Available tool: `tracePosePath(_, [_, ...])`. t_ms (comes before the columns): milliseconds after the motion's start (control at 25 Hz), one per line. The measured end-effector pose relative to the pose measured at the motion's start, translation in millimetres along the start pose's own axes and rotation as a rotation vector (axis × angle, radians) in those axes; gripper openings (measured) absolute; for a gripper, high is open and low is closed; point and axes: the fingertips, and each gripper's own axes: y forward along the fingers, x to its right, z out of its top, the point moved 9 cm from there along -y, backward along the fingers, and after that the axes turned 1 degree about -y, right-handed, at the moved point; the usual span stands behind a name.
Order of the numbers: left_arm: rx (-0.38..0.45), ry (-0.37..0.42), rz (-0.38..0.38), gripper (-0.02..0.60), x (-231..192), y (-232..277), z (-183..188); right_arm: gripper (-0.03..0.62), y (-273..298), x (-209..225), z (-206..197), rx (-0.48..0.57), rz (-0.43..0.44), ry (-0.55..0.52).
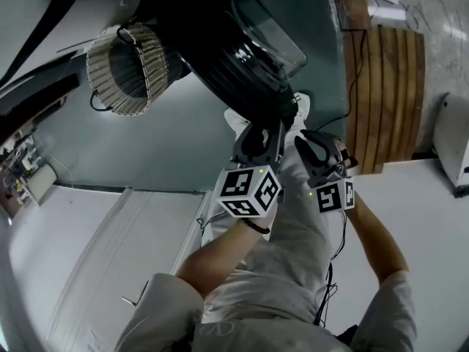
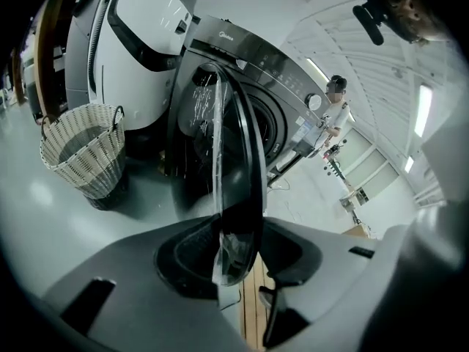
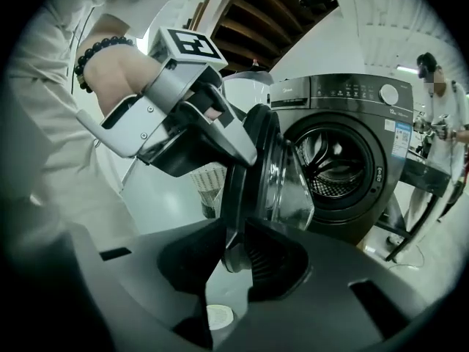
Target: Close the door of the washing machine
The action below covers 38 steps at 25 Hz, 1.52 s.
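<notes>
a: what's the setup here?

b: dark front-load washing machine (image 3: 344,152) with the drum showing. its door (image 3: 260,167) is swung wide open, rim toward the person. there's a wicker basket (image 2: 84,152) on the floor beside the machine.

a: and the grippers?

b: left gripper (image 2: 238,262) has its fingers clamped on the door's rim. right gripper (image 3: 236,251) fingers pinch the same rim, just beside the left one.

pale glossy floor (image 1: 146,145), woven basket (image 1: 128,68), slatted wooden platform (image 1: 385,94), strip-lit white ceiling (image 2: 381,72)
</notes>
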Motion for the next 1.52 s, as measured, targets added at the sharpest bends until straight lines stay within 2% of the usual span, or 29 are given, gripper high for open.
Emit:
tracePosePath(240, [-0.018, -0.021, -0.035, 0.167, 16, 15, 7, 0.144, 8, 14, -5, 0.001, -0.021, 0.002])
tracePosePath(440, [-0.032, -0.045, -0.065, 0.175, 26, 26, 12, 0.15, 13, 28, -9, 0.004, -0.057, -0.021])
tracePosePath(640, [-0.05, -0.069, -0.083, 0.179, 35, 34, 16, 0.161, 16, 40, -14, -0.008, -0.056, -0.08])
tracePosePath(760, [-0.049, -0.077, -0.092, 0.181, 40, 38, 19, 0.16, 20, 43, -16, -0.013, -0.047, -0.111])
tracePosePath(1320, [-0.046, -0.097, -0.135, 0.19, 59, 57, 29, 0.14, 27, 84, -21, -0.001, -0.136, -0.064])
tracePosePath(1520, [-0.046, -0.101, -0.149, 0.192, 65, 62, 33, 0.104, 25, 90, -22, 0.008, -0.161, -0.041])
